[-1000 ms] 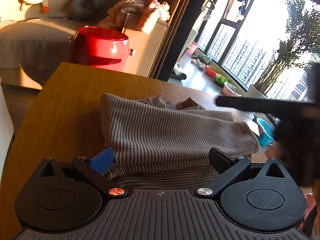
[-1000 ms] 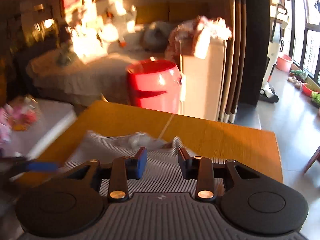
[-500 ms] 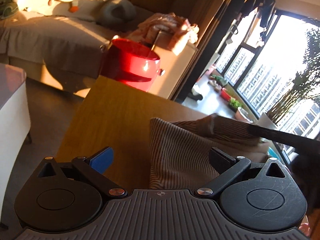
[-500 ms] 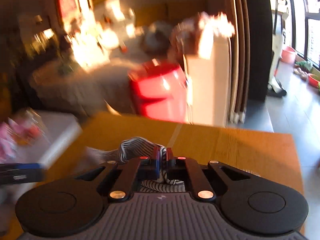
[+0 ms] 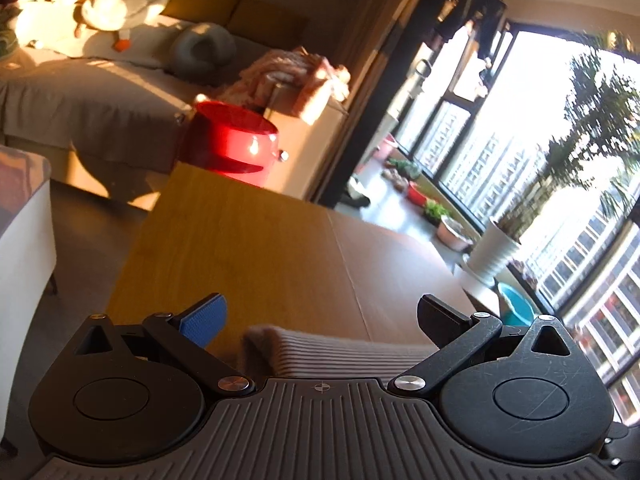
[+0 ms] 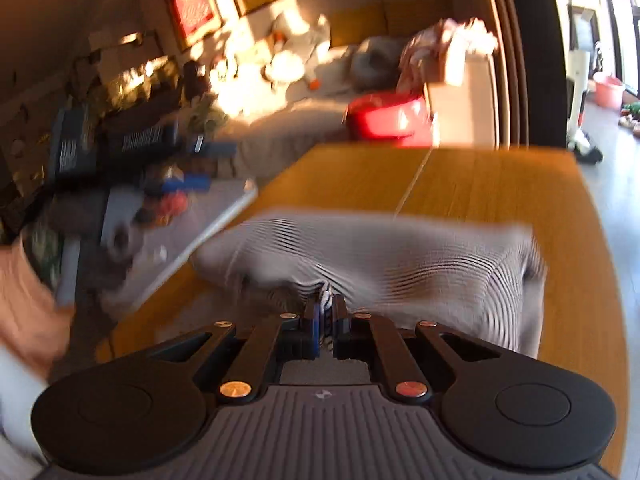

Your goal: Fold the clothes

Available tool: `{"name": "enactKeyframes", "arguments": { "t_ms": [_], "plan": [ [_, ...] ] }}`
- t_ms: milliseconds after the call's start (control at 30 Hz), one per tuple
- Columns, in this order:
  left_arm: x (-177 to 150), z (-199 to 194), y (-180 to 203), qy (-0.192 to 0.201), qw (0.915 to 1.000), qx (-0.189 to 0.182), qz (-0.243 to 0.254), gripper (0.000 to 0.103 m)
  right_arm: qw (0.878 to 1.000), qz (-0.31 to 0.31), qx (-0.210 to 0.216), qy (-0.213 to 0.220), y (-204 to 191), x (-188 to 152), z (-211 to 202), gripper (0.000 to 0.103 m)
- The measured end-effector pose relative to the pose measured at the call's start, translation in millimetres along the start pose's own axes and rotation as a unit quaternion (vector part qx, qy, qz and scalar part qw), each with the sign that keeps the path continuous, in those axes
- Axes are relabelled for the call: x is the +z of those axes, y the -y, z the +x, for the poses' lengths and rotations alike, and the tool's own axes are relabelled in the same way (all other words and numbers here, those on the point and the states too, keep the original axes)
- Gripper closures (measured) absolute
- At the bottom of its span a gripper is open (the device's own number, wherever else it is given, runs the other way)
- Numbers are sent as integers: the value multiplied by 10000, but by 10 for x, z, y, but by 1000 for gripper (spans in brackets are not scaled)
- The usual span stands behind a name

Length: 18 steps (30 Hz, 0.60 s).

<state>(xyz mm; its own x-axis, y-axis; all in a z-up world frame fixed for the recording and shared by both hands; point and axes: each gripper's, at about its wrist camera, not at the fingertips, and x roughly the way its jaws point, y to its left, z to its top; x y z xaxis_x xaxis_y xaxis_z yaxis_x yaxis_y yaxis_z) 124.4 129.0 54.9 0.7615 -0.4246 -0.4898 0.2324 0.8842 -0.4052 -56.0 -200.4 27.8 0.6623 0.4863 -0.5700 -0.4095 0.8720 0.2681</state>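
Note:
A grey striped ribbed garment [image 6: 380,256] lies bunched on the wooden table [image 6: 480,176]. My right gripper [image 6: 326,312] is shut on a fold of its near edge, and the cloth stretches away from the fingers. In the left wrist view only a folded edge of the garment [image 5: 332,354] shows, low between the fingers. My left gripper [image 5: 320,316] is open and empty, held above the table [image 5: 280,248] just over that edge. The right view is blurred by motion.
A red pot [image 5: 234,146] stands beyond the table's far end, next to a white cabinet [image 5: 316,140] topped with pink cloth. A sofa [image 5: 80,92] runs along the back left. A white side table [image 6: 192,224] stands left of the table. Windows and plants are at the right.
My right gripper has closed on the garment and pulled it toward me. My left gripper has drawn back, so the garment now sits low in its view.

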Motion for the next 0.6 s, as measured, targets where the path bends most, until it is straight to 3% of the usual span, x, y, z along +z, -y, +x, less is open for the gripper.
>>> {"name": "enactKeyframes", "arguments": {
  "t_ms": [67, 133, 167, 200, 267, 333, 433, 600],
  "plan": [
    [-134, 42, 71, -283, 9995, -18, 99, 0, 9999, -26, 48, -142, -54, -206, -50, 95],
    [-285, 97, 135, -586, 9981, 10, 207, 0, 10000, 94, 24, -13, -26, -297, -215, 93],
    [-360, 124, 160, -725, 9970, 46, 272, 0, 9997, 188, -44, 143, 14, -301, -328, 84],
    [-415, 157, 183, -847, 9958, 81, 328, 0, 9988, 291, -201, 351, 69, -277, -444, 63],
    [-499, 242, 186, -1009, 9941, 133, 367, 0, 9941, 561, -586, 721, 228, -204, -622, 39],
    [-561, 332, 188, -1158, 9925, 153, 360, 0, 9886, 862, -889, 851, 420, -135, -635, 38],
    [-647, 482, 189, -1393, 9896, 137, 317, 0, 9857, 1156, -1023, 672, 660, -95, -364, 38],
    [-627, 672, 207, -1227, 9910, 99, 527, 1, 9880, 1103, -1041, 273, 839, -28, 333, 41]
  ]
}}
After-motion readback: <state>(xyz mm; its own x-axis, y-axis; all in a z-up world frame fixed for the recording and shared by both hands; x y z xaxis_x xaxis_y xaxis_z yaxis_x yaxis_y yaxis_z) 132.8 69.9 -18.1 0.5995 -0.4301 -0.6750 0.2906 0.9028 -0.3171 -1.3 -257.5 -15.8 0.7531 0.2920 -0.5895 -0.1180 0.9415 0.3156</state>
